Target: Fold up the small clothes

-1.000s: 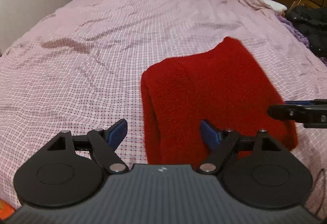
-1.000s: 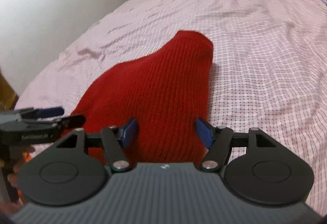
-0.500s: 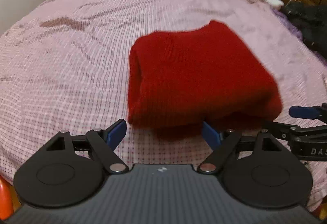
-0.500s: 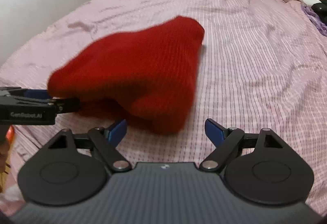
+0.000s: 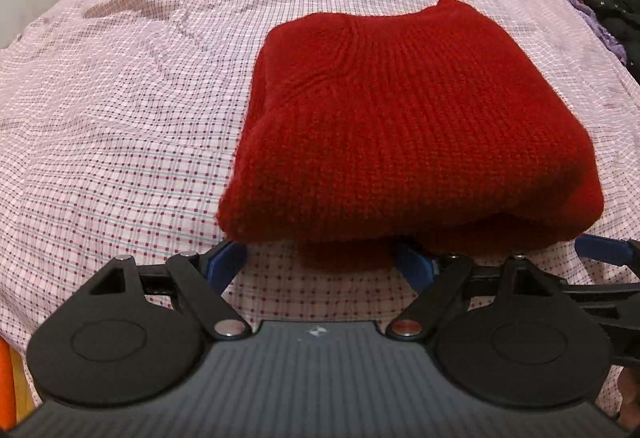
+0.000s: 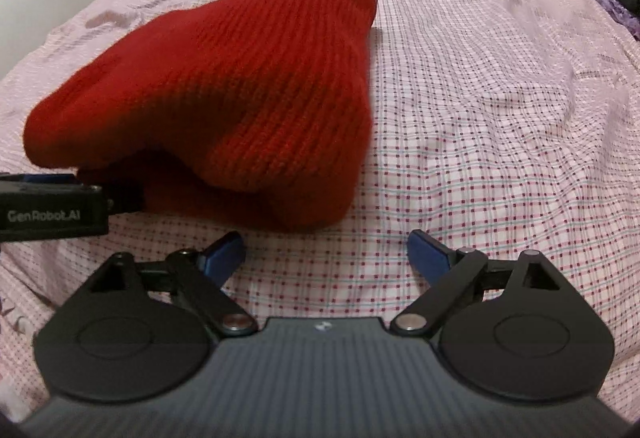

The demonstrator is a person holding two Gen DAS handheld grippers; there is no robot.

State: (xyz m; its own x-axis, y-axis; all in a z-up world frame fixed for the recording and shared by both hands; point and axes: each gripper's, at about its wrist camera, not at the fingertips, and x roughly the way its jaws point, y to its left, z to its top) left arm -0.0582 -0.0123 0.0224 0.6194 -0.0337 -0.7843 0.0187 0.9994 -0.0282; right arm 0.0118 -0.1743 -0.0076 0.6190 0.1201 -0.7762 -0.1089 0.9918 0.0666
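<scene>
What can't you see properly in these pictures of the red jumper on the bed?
- Red jumper: its underside and inner layers, hidden by its own top fold in both views.
- Left gripper: right fingertip tucked under the jumper's near edge in the left wrist view.
- Dark clothes: cut off by the right edge.
- Bed: near edge hidden behind the right gripper.

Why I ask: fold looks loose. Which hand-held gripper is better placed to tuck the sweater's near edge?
Left. The left hand-held gripper sits open at the sweater's near edge; the right hand-held gripper, jaws just opened with only bedsheet between, is off its corner.
</scene>
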